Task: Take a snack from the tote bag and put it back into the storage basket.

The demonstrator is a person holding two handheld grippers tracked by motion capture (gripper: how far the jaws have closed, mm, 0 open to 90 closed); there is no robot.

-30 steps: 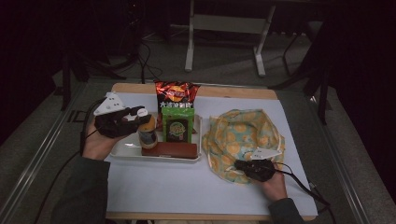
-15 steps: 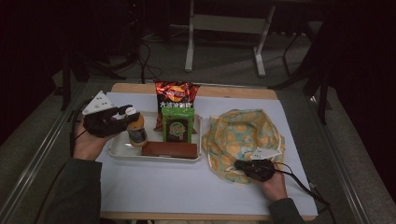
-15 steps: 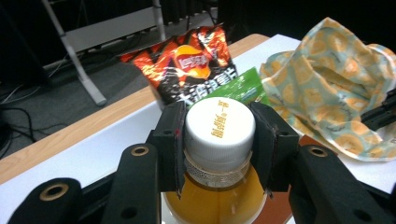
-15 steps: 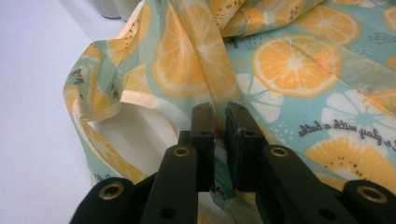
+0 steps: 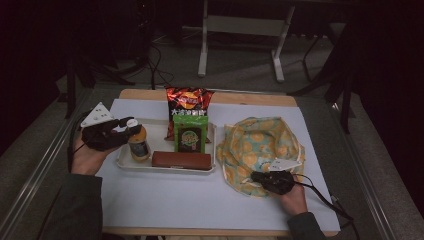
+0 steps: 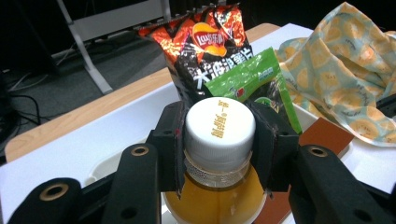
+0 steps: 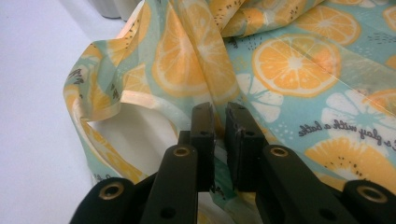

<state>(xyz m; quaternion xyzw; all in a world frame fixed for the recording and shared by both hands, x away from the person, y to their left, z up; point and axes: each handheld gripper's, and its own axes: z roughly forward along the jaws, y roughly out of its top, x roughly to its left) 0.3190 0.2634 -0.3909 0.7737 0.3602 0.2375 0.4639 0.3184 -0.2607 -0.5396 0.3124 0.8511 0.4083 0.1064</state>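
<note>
Left gripper point(image 6: 219, 154): jaws closed on the neck and white cap of the juice bottle point(image 5: 138, 144); both pads press the cap's sides in the left gripper view.
Bottle position: upright between the jaws, at the tray's point(image 5: 165, 169) left end; whether its base rests on the tray or is just off it, I cannot tell.
Right gripper point(image 7: 219, 140): jaws narrow, pinching a fold of the orange-print bag point(image 5: 260, 147) near its edge; fabric sits between the pads.
Bag position: lying slack on the white table point(image 5: 200, 200), spread ahead of and around the right gripper; its opening gapes a little to the left of the jaws in the right gripper view.
Other items: chip packet point(image 5: 189, 102), green packet point(image 5: 190, 134) and brown bar point(image 5: 181, 160), all beyond the bottle toward the bag.
Done (judged): both grips are secured, bottle and bag mouth.
Left (judged): nothing is in the bag yet; the bottle must cross to it, well apart from the left gripper, then likely the three remaining items.
</note>
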